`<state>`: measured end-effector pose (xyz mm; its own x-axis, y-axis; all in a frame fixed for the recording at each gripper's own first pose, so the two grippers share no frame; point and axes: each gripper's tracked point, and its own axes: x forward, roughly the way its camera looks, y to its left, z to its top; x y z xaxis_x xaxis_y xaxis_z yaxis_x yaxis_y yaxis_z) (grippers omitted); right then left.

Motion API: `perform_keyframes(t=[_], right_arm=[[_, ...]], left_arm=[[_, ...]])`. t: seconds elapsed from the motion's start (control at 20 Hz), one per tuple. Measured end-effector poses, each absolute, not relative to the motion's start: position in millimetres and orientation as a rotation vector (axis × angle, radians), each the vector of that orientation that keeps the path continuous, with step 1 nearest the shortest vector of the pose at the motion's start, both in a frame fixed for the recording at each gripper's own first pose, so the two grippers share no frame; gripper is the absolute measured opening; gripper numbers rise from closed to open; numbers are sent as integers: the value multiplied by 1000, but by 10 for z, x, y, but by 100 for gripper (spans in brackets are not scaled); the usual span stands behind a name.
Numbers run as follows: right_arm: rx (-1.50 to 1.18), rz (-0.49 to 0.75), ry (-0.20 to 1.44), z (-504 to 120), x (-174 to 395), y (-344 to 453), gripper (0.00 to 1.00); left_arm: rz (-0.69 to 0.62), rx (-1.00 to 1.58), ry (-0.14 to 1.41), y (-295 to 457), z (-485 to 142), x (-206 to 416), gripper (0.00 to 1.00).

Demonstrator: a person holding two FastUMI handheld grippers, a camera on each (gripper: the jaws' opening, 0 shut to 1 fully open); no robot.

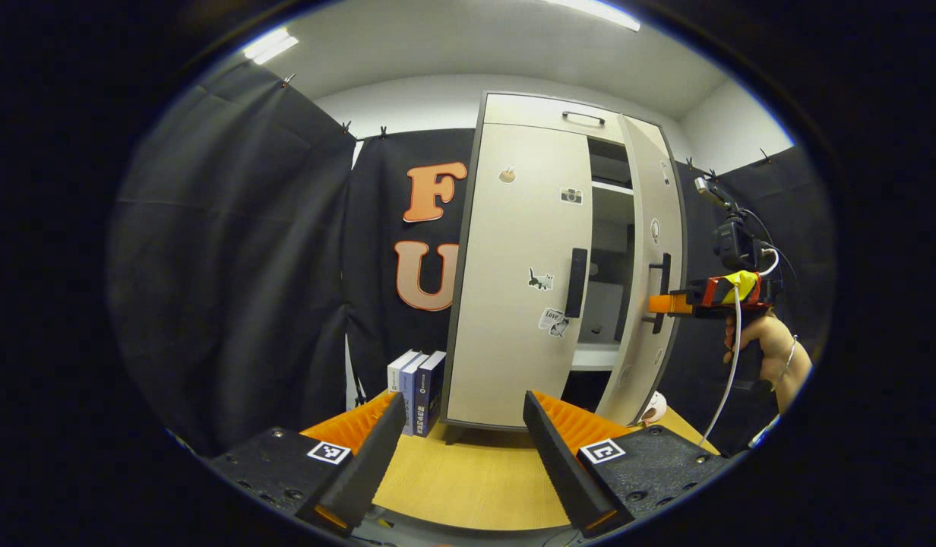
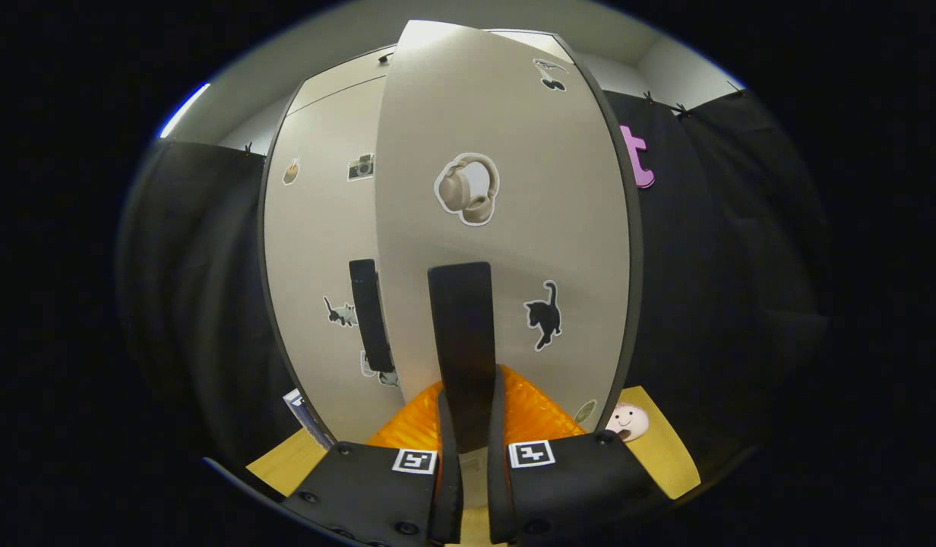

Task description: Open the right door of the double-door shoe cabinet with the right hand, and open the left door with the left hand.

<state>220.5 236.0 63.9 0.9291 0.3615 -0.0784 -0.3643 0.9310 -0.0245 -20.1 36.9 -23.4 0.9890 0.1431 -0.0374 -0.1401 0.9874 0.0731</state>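
Note:
The pale shoe cabinet stands on a wooden table. Its left door (image 1: 521, 281) is closed, with a black vertical handle (image 1: 576, 282). My left gripper (image 1: 464, 403) is open, low in front of that door and well short of it. The right door (image 1: 650, 251) is swung partly outward, showing shelves inside. In the right gripper view that door (image 2: 513, 228) is close up, and my right gripper (image 2: 469, 406) is shut on its black handle (image 2: 460, 327). In the left gripper view the right gripper (image 1: 660, 304) sits at that handle, held by a hand (image 1: 772, 342).
Several books (image 1: 416, 391) stand upright left of the cabinet's foot. A small round smiling figure (image 2: 627, 420) lies on the table (image 1: 468, 486) right of the cabinet. A top drawer with a handle (image 1: 583, 116) sits above the doors. Black cloth walls close in behind.

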Motion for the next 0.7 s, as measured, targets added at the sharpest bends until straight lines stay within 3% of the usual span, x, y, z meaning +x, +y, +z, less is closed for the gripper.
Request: perform_keyframes(t=[0.7], right_arm=[[-38, 346, 76, 651, 2112, 2093, 21]], left_arm=[[83, 79, 21, 24, -122, -179, 94]])
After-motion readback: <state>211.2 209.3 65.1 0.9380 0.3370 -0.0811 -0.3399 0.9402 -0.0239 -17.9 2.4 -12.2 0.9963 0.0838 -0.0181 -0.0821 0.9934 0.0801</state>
